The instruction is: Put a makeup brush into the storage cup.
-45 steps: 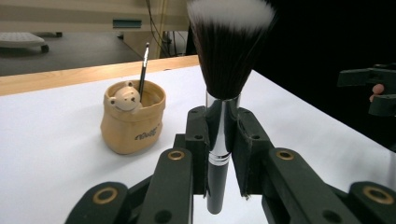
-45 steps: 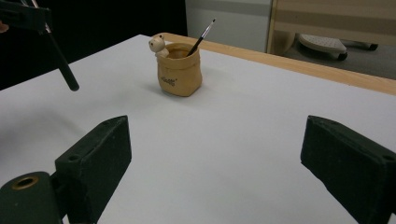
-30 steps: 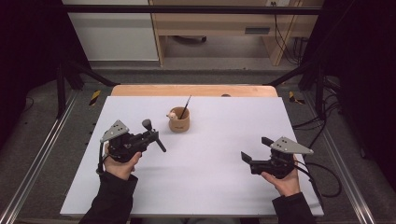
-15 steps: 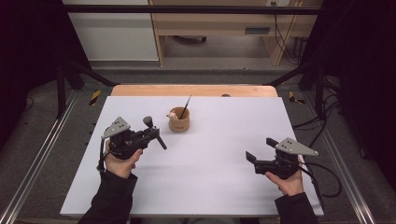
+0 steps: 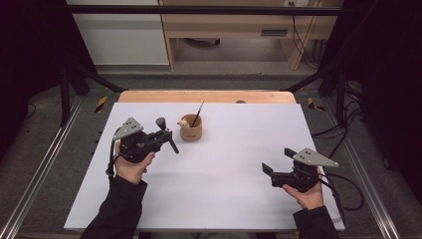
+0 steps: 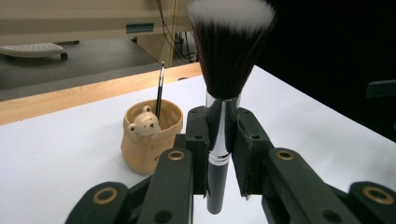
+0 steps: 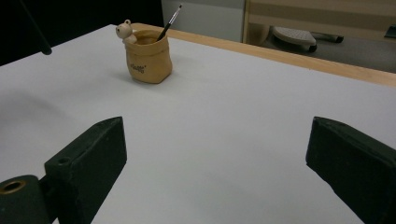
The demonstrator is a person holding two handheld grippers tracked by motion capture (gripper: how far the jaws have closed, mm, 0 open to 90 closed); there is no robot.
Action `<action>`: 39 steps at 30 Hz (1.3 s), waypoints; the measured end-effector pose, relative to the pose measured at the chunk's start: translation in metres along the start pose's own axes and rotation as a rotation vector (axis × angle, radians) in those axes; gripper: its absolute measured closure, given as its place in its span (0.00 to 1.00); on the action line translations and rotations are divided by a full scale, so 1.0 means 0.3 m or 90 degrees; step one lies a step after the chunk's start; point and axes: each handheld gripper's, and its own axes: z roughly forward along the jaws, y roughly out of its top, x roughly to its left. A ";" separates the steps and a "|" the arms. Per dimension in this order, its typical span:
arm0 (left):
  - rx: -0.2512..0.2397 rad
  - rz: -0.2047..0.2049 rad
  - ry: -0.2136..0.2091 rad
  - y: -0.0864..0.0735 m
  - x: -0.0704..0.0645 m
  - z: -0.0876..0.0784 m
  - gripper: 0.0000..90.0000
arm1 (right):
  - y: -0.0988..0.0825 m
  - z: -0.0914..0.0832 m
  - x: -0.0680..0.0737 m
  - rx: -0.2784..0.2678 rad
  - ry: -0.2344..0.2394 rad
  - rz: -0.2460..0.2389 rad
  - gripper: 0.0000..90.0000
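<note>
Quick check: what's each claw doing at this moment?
Left claw: shut on the makeup brush, bristles up.
Right claw: open, holding nothing, above the white table.

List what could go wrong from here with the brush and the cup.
1. The left gripper grips the makeup brush low on its smooth metal ferrule; it may slip or tilt.
2. The bear cup is small and light-looking; a bump could tip it.
3. The thin brush inside leans and could block entry.

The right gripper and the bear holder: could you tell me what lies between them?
Nothing: bare white table separates the right gripper from the bear holder, seen in the right gripper view.
</note>
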 end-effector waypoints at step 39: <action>0.013 0.037 0.028 0.146 0.028 0.125 0.86 | 0.000 0.002 0.002 0.000 0.006 -0.001 0.07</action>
